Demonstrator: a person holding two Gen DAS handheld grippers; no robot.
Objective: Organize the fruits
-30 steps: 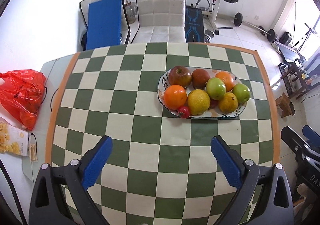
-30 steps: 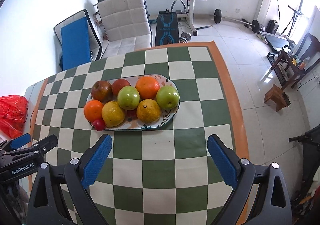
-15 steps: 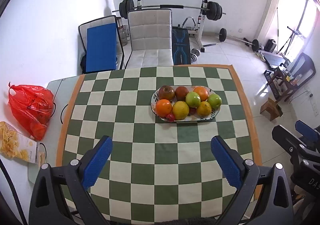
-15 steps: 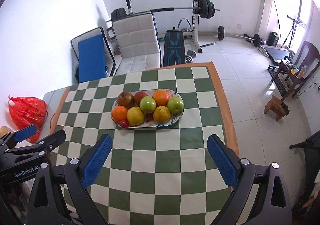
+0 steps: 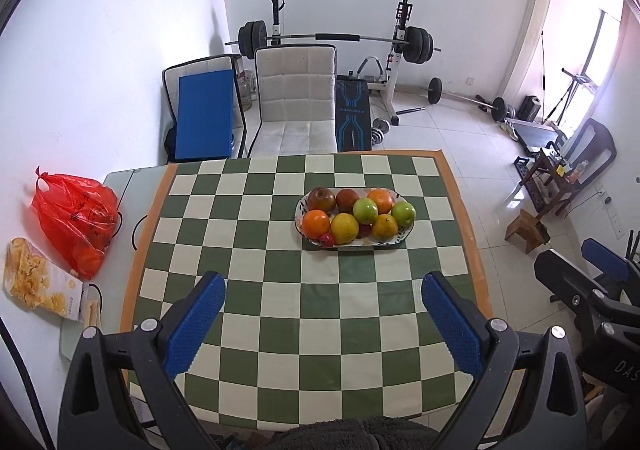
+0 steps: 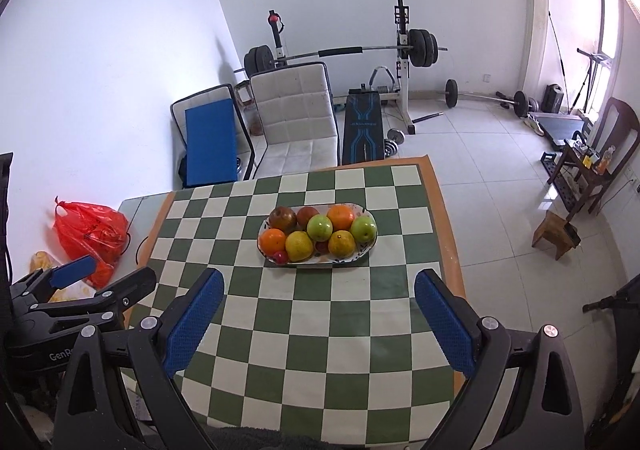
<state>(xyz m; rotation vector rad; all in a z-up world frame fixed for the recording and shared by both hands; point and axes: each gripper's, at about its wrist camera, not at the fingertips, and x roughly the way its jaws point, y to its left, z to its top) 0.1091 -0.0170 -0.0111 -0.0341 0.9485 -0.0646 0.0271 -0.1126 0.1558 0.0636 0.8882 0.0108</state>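
Observation:
An oval patterned plate (image 5: 406, 237) (image 6: 368, 252) sits on the green-and-white checkered table, piled with several fruits: oranges (image 5: 315, 221), green apples (image 5: 365, 209), red apples (image 5: 321, 198) and a yellow citrus (image 5: 344, 228). My left gripper (image 5: 323, 300) is open and empty, held high above the table's near half, well back from the plate. My right gripper (image 6: 319, 296) is open and empty, also high and well short of the plate. The left gripper's body shows at the left edge of the right wrist view (image 6: 76, 298).
A red plastic bag (image 5: 76, 218) and a snack box (image 5: 36, 284) lie on the grey side surface to the left. A white chair (image 5: 296, 102), a blue-padded chair (image 5: 204, 114) and weight equipment stand beyond the table. The floor drops off at the table's right edge.
Both grippers have pulled up and back from the table; the plate of fruit looks smaller and farther away. Both stay open and empty.

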